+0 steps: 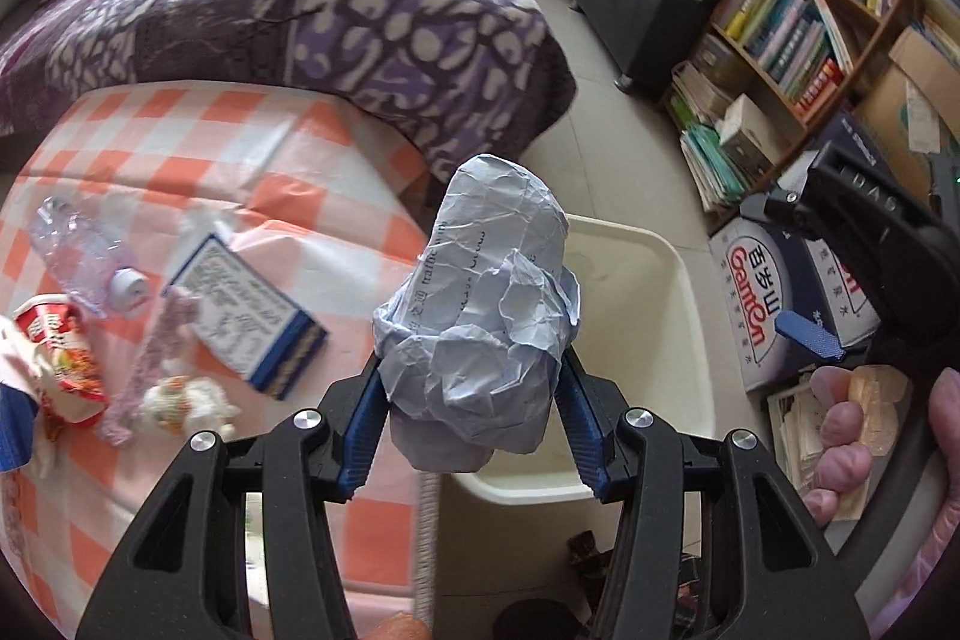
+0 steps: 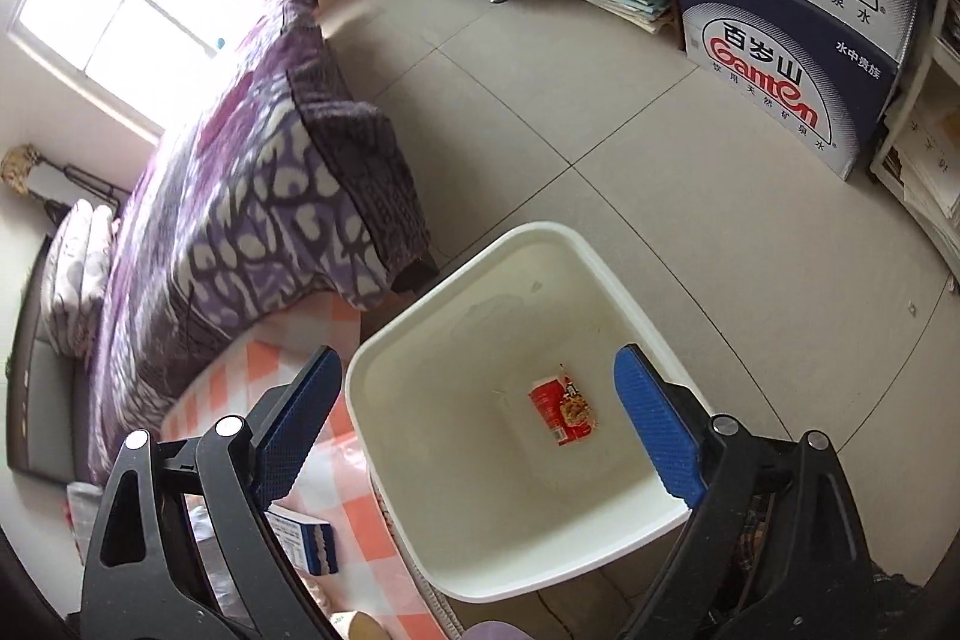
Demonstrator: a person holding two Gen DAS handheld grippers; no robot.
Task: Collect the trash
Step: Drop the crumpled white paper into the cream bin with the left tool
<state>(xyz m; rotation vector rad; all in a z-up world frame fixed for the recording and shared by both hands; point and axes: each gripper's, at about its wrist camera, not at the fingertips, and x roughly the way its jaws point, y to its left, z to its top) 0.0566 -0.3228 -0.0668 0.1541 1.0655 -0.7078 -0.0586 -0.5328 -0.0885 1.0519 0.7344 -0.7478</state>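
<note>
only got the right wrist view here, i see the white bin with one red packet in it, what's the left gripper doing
Observer: The left gripper is shut on a crumpled blue paper ball, held near the white bin.
Operator: ok, any more trash left on the table
Observer: Yes. A crushed clear plastic bottle lies on the checkered tablecloth.
Operator: anything else near it
Observer: A red snack packet lies beside the bottle, at the left edge of the left wrist view.
Operator: and the blue and white box i see by my left finger
Observer: The box lies flat with its printed side up, a pink knitted strip alongside it.
</note>
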